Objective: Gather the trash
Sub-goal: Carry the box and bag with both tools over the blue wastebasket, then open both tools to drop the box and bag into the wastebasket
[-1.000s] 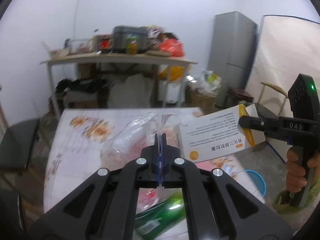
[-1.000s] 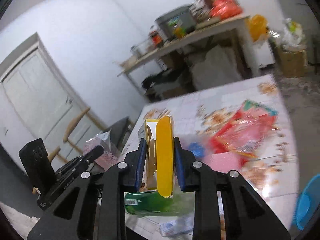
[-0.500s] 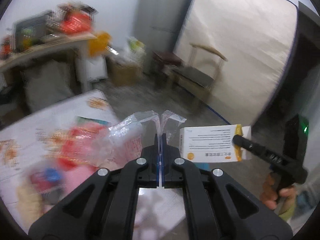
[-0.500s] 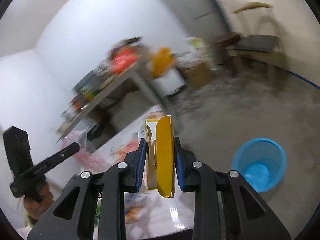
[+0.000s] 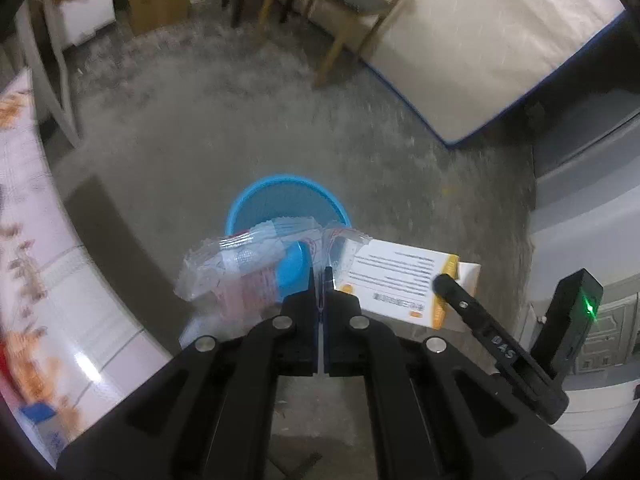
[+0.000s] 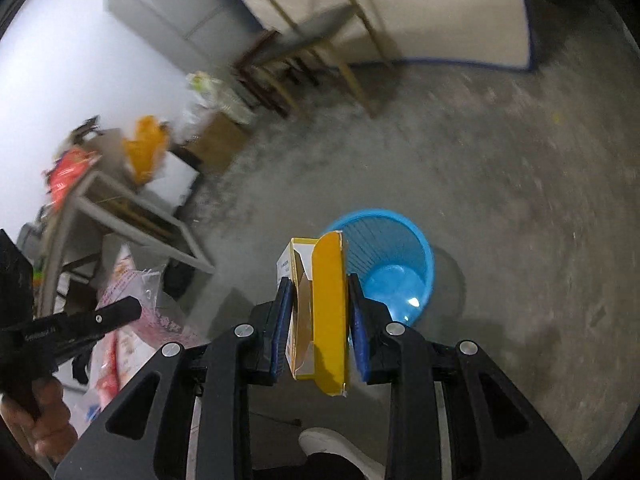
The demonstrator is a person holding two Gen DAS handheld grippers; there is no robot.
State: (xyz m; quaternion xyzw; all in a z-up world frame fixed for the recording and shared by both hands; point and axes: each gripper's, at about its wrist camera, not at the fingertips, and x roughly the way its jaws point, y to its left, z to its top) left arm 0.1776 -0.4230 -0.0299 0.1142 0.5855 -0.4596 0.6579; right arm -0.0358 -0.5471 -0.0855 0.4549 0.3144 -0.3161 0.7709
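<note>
A bare concrete floor (image 5: 208,120) filled both views. A mattress (image 5: 472,40) leaned at one o'clock in the left view, with a wooden chair (image 5: 340,4) at twelve. The table (image 5: 60,300) edge curved along nine o'clock. A blue basket (image 5: 256,208) stood on the floor at centre, seen at four o'clock of centre from the right wrist (image 6: 396,276). The left gripper (image 5: 320,276) was clamped on a clear plastic wrapper (image 5: 236,268), above the basket. The right gripper (image 6: 320,304) was clamped on a yellow-and-white box (image 6: 326,304), just beside the basket's rim at its nine o'clock.
</note>
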